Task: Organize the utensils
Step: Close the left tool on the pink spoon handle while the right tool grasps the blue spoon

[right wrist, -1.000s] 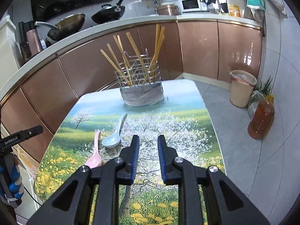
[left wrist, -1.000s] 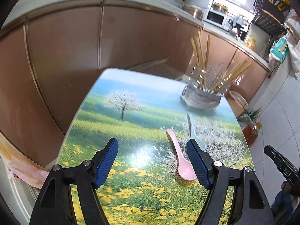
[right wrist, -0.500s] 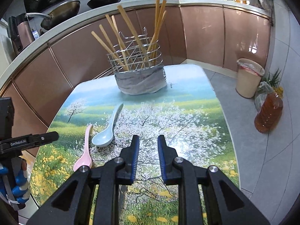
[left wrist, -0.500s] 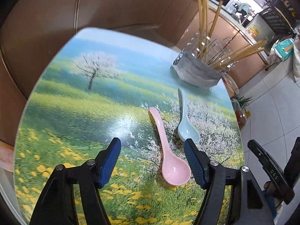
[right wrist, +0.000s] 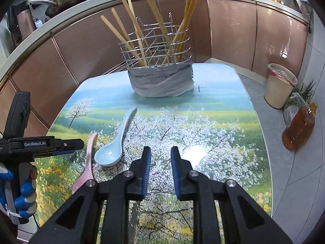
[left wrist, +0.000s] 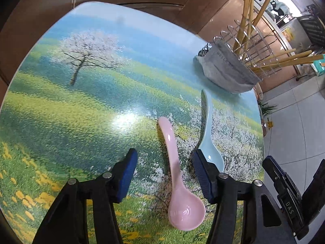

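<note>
**Left jaws closing around the pink spoon**

The glossy pink spoon (left wrist: 178, 183) lies on the printed tabletop (left wrist: 81, 105), bowl nearest the camera, handle pointing toward the cloth-wrapped wire basket (left wrist: 225, 69). The left hand-held gripper (left wrist: 164, 172) straddles its handle, jaws closing, not yet touching. The right hand-held gripper (right wrist: 160, 168) grips nothing, jaws narrowly parted.

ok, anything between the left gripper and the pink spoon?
Nothing visible. The pink spoon lies flat on the table with its handle already between the closing jaws of the left gripper, pads not yet touching. The blue spoon lies just outside the right-hand finger.
</note>
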Available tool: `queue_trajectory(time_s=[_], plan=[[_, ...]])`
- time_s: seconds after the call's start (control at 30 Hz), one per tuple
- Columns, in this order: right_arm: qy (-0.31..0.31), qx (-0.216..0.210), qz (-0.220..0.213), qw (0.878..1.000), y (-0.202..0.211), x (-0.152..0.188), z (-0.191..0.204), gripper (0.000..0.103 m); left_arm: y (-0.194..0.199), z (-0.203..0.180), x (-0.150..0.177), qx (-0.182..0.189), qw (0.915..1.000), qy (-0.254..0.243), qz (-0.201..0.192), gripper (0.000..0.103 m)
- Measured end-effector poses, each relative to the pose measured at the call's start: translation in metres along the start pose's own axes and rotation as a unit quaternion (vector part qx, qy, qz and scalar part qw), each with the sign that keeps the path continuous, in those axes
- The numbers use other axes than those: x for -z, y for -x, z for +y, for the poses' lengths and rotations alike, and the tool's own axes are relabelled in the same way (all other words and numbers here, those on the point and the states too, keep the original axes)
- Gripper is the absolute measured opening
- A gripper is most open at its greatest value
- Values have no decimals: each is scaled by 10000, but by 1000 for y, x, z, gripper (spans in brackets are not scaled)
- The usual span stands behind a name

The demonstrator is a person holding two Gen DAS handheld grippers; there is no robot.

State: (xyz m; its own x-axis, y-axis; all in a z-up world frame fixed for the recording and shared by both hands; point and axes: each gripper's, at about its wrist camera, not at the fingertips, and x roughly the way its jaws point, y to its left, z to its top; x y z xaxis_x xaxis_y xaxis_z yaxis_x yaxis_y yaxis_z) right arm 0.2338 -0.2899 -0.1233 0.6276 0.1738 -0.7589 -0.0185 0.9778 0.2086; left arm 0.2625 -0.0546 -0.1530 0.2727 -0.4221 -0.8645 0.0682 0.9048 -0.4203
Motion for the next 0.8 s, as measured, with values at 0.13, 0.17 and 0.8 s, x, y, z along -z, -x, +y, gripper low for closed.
queue_trajectory(time_s=[0.13, 0.17, 0.8], plan=[[28, -34, 54, 10000, -8, -3, 2, 19, -12, -6, -4, -55, 9998, -71, 177, 42], [34, -38, 66, 10000, -9, -4, 2, 19, -15, -6, -5, -58, 9997, -78, 207, 41], [227, -536, 611, 9964, -74, -33, 46, 19, -14, 14, -27, -442, 9983, -372, -57, 9]])
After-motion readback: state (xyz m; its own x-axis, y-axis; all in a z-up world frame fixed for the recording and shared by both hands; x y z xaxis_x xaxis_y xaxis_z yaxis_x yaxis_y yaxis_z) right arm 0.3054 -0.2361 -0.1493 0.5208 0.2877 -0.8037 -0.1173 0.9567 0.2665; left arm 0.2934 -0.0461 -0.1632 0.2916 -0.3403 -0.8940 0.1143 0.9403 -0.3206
